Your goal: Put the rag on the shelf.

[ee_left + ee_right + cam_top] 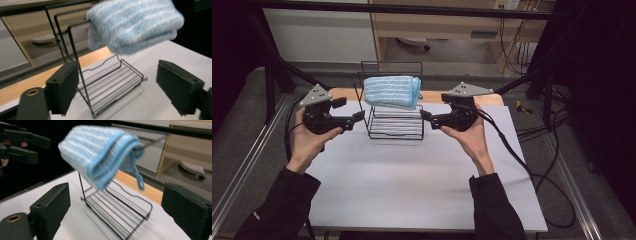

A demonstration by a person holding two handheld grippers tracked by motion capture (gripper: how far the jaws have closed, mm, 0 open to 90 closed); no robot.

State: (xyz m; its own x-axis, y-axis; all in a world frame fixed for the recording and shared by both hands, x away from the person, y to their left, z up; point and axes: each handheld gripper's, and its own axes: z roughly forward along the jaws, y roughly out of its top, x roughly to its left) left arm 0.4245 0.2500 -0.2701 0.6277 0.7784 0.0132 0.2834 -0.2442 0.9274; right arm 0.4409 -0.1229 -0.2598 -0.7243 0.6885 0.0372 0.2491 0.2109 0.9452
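A black wire rack (394,120) stands on the white desk (422,175) toward its far side, and a folded blue-and-white striped towel (392,91) lies draped over the rack's upper bars, its blue-trimmed edge and small hanging loop facing the right side. The left gripper (357,118) is held just left of the rack, jaws spread wide and empty, one rack upright showing between them in the left gripper view. The right gripper (428,116) is held just right of the rack, jaws likewise spread, gripping nothing. Neither gripper touches the towel.
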